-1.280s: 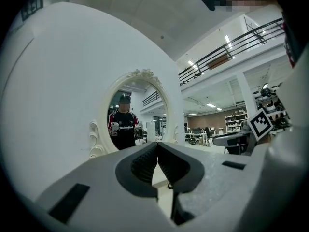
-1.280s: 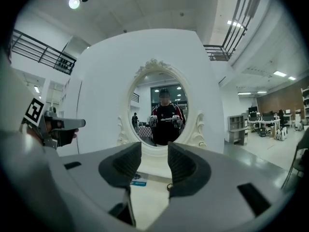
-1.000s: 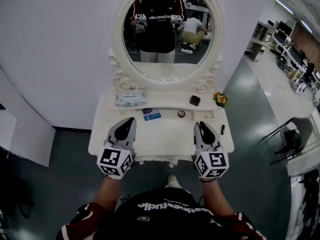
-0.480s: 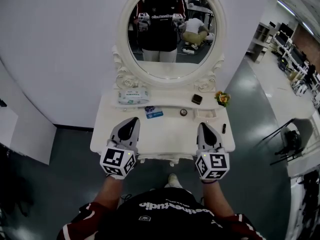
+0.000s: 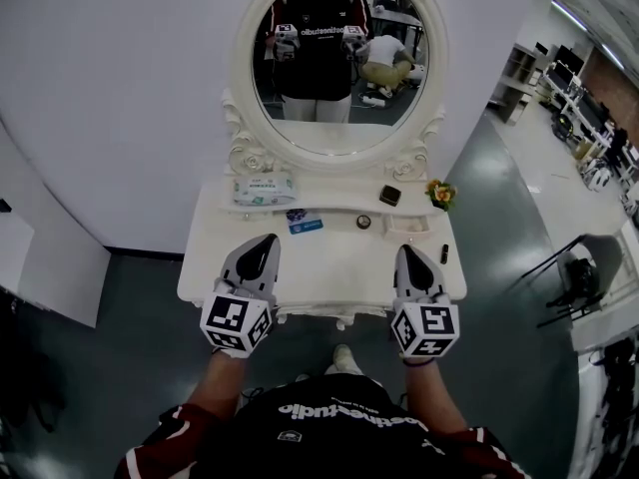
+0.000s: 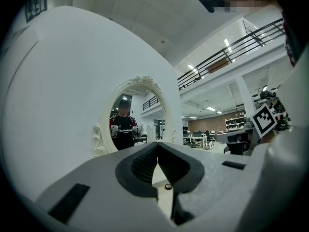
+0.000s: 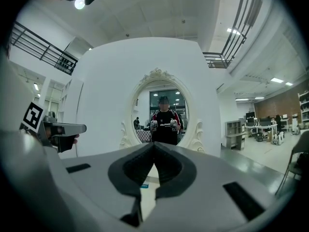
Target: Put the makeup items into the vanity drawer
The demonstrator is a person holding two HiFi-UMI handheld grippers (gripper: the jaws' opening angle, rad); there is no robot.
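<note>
**Both tongs shut and empty over the counter; makeup not yet picked up**

At far left, a pack of wipes (image 5: 263, 189) lies on the back ledge (image 5: 329, 202) under the oval mirror (image 5: 339, 63). The left tongs (image 5: 265, 238) hang over the left front of the white counter (image 5: 329, 267), pointing level at the mirror. Their jaws meet at the tips, with nothing between them.

Just right of them, near the back of the counter, lies a blue card (image 5: 303, 222). A small round jar (image 5: 363, 222) stands further right on the same strip. In the left gripper view it shows low in the slit under the closed tips. A dark compact (image 5: 389, 196) sits behind it on the ledge.

The right tongs (image 5: 405, 249) hang over the right front of the counter, also level. Their jaws are pressed together and hold nothing. A slim dark tube (image 5: 444, 253) lies just right of them, near the counter's right edge. Flowers (image 5: 438, 194) stand at the ledge's right end. The tongs touch none of the items.
</note>
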